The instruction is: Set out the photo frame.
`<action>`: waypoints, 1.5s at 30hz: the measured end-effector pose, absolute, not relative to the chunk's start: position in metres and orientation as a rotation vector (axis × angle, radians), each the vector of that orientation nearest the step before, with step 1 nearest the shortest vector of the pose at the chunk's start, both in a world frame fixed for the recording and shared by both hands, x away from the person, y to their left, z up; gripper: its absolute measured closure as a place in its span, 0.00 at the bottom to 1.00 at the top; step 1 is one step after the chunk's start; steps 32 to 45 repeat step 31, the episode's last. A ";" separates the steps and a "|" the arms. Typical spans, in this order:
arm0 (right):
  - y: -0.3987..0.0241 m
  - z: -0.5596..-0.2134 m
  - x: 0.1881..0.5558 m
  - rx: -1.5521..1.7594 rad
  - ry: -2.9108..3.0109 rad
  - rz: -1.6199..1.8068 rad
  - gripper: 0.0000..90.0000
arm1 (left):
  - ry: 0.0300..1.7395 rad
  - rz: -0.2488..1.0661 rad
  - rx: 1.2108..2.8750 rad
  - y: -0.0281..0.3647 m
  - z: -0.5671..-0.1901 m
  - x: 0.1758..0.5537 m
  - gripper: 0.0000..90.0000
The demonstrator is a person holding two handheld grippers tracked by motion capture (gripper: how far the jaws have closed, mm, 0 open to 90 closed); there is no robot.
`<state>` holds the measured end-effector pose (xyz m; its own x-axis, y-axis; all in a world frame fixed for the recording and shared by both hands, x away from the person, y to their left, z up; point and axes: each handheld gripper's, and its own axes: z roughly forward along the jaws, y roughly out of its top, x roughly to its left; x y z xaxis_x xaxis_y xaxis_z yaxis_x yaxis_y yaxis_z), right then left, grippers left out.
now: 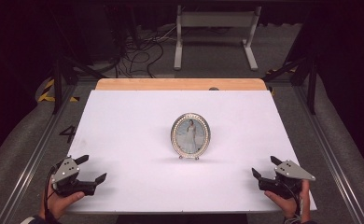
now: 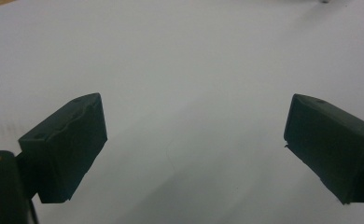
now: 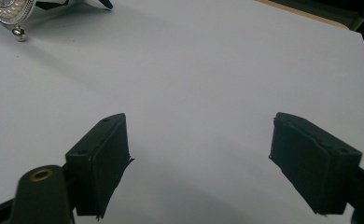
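Standing upright mid-table: oval photo frame (image 1: 190, 136), well apart from both; left gripper (image 1: 93, 169) near-left, jaws wide, holding nothing; right gripper (image 1: 265, 167) likewise wide, empty; frame's stand perhaps behind.

Desk (image 1: 124, 121), white sheet over wood top w/ bare wood strip along far edge. Oval photo frame (image 1: 190, 136) stands upright approx. at sheet centre, on small feet.

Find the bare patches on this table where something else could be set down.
The white sheet is bare left and right of the oval picture frame, and behind it. Left gripper and right gripper occupy the near corners.
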<state>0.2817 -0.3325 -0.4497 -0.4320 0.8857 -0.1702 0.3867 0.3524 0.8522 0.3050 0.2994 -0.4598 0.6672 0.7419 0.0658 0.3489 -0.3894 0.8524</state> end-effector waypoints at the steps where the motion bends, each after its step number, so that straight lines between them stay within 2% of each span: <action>1: -0.332 -0.450 0.281 1.103 1.976 0.997 0.22 | 0.843 0.561 2.002 0.298 -0.460 0.305 0.07; 21: -0.334 -0.451 0.281 1.105 1.964 0.999 0.21 | 0.840 0.612 2.012 0.295 -0.457 0.301 0.07; 45: -0.337 -0.452 0.282 1.116 1.957 1.000 0.21 | 0.845 0.614 2.018 0.294 -0.458 0.303 0.07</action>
